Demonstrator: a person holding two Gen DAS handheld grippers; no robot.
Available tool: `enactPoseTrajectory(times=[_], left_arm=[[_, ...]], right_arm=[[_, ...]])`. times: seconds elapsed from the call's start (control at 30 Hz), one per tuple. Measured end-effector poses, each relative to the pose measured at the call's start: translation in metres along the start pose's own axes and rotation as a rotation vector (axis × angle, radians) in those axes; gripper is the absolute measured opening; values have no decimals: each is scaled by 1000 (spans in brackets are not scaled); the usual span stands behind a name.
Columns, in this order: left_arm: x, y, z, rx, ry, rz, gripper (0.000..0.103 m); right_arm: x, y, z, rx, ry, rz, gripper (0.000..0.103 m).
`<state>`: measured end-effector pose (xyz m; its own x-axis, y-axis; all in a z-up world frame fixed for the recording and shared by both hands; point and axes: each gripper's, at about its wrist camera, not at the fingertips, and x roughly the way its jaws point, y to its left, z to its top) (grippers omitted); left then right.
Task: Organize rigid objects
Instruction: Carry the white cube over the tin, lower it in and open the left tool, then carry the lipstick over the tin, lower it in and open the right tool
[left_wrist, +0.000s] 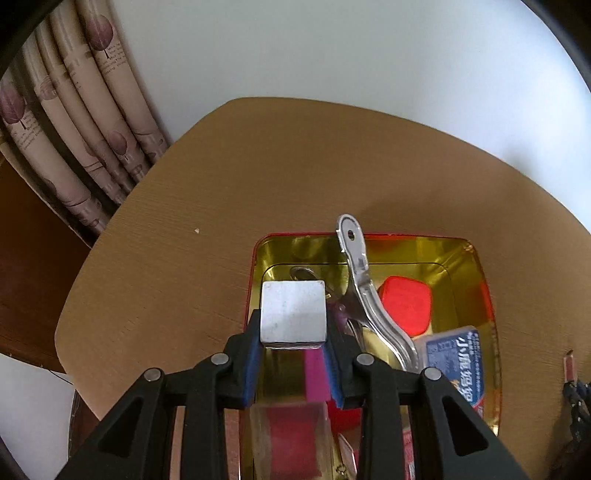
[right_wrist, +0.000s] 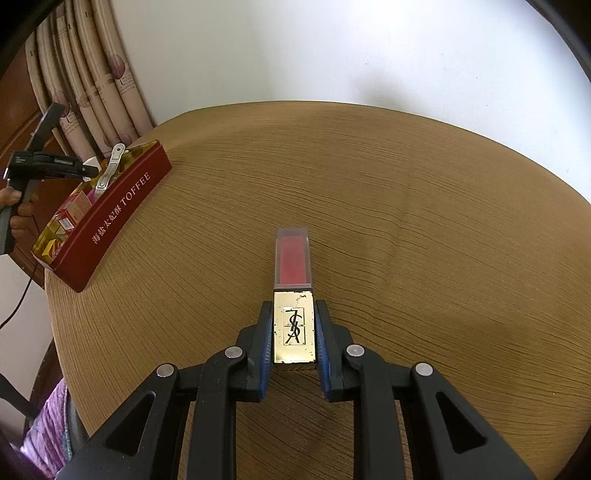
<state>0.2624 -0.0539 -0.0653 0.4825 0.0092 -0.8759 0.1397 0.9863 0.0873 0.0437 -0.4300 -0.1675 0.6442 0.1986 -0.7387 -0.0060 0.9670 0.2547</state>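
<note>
My left gripper (left_wrist: 293, 332) is shut on a white block (left_wrist: 293, 312) and holds it over the left part of a red tin (left_wrist: 480, 269) with a gold inside. In the tin lie a metal clip (left_wrist: 364, 291), a round red piece (left_wrist: 406, 304), a blue-labelled packet (left_wrist: 456, 363) and a pink piece (left_wrist: 317, 374). My right gripper (right_wrist: 294, 332) is shut on the gold cap of a lip-gloss tube (right_wrist: 292, 258), which lies on the brown table (right_wrist: 406, 206). Far left in the right wrist view stand the red tin (right_wrist: 118, 210) and the left gripper (right_wrist: 86, 170) over it.
A patterned curtain (left_wrist: 74, 122) hangs behind the table's left corner, with a white wall (left_wrist: 332, 48) beyond. A small dark object (left_wrist: 570, 373) lies at the table's right edge. A hand (right_wrist: 14, 210) holds the left gripper's handle. The table edge (right_wrist: 59, 306) runs close to the tin.
</note>
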Motion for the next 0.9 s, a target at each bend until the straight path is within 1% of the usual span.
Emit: enactPoseTrajectory(times=[0.13,0.17,0.27,0.37,0.5,0.57,0.63,0.73,0.8,0.9], left_arm=[[5,2,-2,-14,13,20,31],[0,-2,-4,-15,13,15,32],[-3,2,-6,-26,13,2,33],[-15,-2,-13,-19,-6,4,33],[-42,-8,-27,-9,-58,24,35],[-62,-13,-40,-16,-95,29,37],[-80,-11,-58,-46,-118,4,37],[-103,5,-89,-118,-149,-75,37],[-116,12,-113,-165,-172,-115,38],[-128,15,-141,-189,-186,-133,38]], right_arm=[[1,0,0,0,0,-2,19],[0,0,0,-1,0,-3,19],[0,0,0,0,0,-3,19],[0,0,0,0,0,-3,19],[0,2,0,-1,4,-7,19],[0,3,1,-4,15,-14,19],[0,2,4,8,27,-13,19],[1,1,8,35,45,-3,18],[2,-2,11,81,55,30,18],[1,-3,16,148,67,78,18]])
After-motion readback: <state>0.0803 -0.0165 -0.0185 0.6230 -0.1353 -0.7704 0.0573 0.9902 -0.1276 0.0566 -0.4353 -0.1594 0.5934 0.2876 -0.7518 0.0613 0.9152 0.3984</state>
